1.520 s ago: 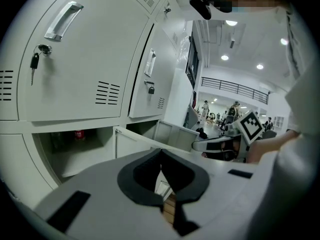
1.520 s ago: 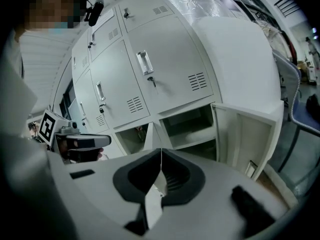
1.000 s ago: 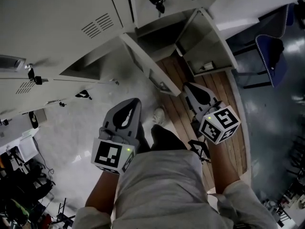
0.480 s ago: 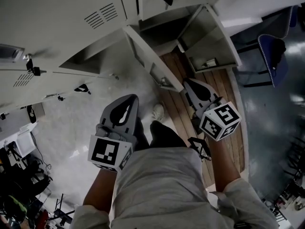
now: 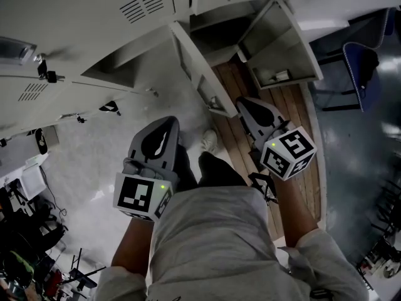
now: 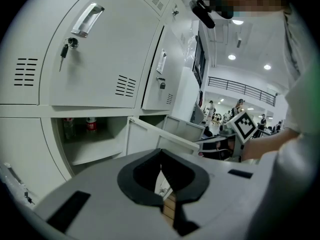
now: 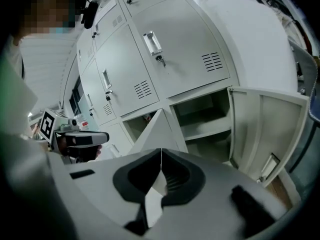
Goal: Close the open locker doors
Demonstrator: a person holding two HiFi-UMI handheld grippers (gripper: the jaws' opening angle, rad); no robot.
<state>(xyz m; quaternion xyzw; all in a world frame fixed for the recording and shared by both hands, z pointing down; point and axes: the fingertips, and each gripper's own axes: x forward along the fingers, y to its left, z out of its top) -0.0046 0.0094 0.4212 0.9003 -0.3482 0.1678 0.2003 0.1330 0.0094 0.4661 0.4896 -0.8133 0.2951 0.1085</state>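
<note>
A bank of pale grey lockers [image 5: 75,24] fills the top of the head view. Two lower doors stand open: the middle door [image 5: 202,77] swings out toward me, and the right door [image 5: 285,42] hangs wide beside its bare compartment [image 7: 205,116]. Both grippers are held low in front of the person, apart from the doors. My left gripper [image 5: 164,123] is shut and holds nothing; its view shows the middle door [image 6: 160,139] and a shelf with bottles [image 6: 90,124]. My right gripper [image 5: 245,103] is shut too, facing the middle door [image 7: 155,131] and the right door [image 7: 265,129].
A blue chair [image 5: 366,68] stands at the right on dark floor. Wooden boards [image 5: 294,124] lie under the right locker. Cables and gear [image 5: 25,231] crowd the lower left. The person's shoe [image 5: 208,141] and legs are between the grippers. Keys hang in upper doors [image 6: 65,51].
The lockers have slid up and a little right in the head view. Both grippers stay shut and have shifted only slightly, the left one lower in the frame.
</note>
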